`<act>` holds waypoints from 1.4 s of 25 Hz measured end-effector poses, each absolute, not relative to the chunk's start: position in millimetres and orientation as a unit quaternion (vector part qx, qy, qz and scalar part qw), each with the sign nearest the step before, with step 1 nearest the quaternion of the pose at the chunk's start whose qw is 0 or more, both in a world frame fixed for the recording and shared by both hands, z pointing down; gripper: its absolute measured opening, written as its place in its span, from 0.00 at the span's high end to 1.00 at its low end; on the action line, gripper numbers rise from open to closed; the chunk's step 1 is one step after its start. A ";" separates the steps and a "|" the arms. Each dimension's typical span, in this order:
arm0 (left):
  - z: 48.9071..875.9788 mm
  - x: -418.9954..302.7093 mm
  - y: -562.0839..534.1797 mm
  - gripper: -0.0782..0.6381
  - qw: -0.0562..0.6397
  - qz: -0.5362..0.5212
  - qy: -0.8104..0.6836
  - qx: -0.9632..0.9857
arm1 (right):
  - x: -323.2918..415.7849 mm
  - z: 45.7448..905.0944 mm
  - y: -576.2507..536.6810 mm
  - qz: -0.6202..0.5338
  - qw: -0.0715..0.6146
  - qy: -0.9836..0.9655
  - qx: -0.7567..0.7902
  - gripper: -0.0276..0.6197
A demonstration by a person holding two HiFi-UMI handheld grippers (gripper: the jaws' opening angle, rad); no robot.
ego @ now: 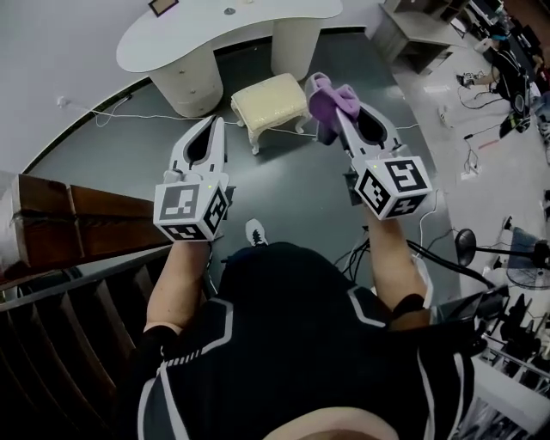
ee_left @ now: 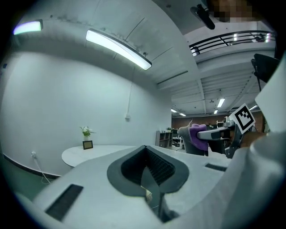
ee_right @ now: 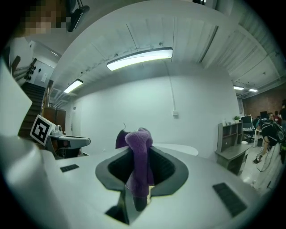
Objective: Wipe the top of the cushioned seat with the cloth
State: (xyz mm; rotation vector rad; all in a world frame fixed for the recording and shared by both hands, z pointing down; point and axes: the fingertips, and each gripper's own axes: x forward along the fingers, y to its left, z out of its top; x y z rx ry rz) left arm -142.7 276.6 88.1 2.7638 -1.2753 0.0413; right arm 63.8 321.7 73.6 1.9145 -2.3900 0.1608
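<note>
The purple cloth [ego: 333, 100] is clamped between the jaws of the right tool [ego: 331, 110] and is held up in the air, its bunched end standing above the jaw tips and a fold hanging down between them. The left tool [ego: 213, 125] is held level beside it with its jaws pressed together on nothing. The cream cushioned seat [ego: 269, 101] is seen on the grey floor [ego: 129, 146] ahead of both tools, untouched by the cloth, just in front of a curved white surface [ego: 215, 26].
</note>
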 end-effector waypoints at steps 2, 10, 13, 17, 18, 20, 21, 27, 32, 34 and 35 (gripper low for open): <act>86.0 -149.0 258.6 0.89 0.053 0.004 -0.416 0.908 | 59.2 74.2 305.0 0.054 0.039 -0.776 0.627 0.81; 84.2 -169.5 209.4 0.89 0.073 -0.013 -0.402 0.913 | 42.5 68.3 259.1 0.053 0.041 -0.771 0.634 0.81; 86.5 -171.6 192.6 0.89 0.075 -0.012 -0.405 0.911 | 38.8 68.8 244.2 0.052 0.046 -0.773 0.631 0.81; 102.0 -167.5 169.4 0.89 0.076 0.007 -0.421 0.904 | 45.3 77.4 222.1 0.048 0.056 -0.772 0.631 0.81; 105.0 -164.0 164.0 0.89 0.076 0.008 -0.421 0.904 | 49.7 80.1 216.0 0.047 0.058 -0.772 0.631 0.81; 106.5 -155.1 151.4 0.89 0.070 0.010 -0.423 0.904 | 61.5 83.6 201.5 0.047 0.057 -0.773 0.630 0.81; 105.5 -150.8 143.0 0.89 0.064 0.011 -0.426 0.902 | 68.0 84.7 192.0 0.047 0.053 -0.774 0.630 0.81; 99.3 -129.6 86.7 0.88 0.046 0.019 -0.451 0.891 | 100.1 89.2 126.5 0.056 0.029 -0.782 0.620 0.81; 98.6 -98.3 37.2 0.89 0.044 0.031 -0.459 0.887 | 124.4 87.9 71.3 0.046 0.044 -0.799 0.598 0.81; 99.2 -83.1 19.2 0.89 0.046 0.037 -0.462 0.885 | 137.3 89.7 50.7 0.047 0.047 -0.804 0.591 0.81; 100.1 -75.5 10.3 0.89 0.047 0.040 -0.463 0.884 | 143.8 91.1 40.5 0.051 0.046 -0.806 0.588 0.81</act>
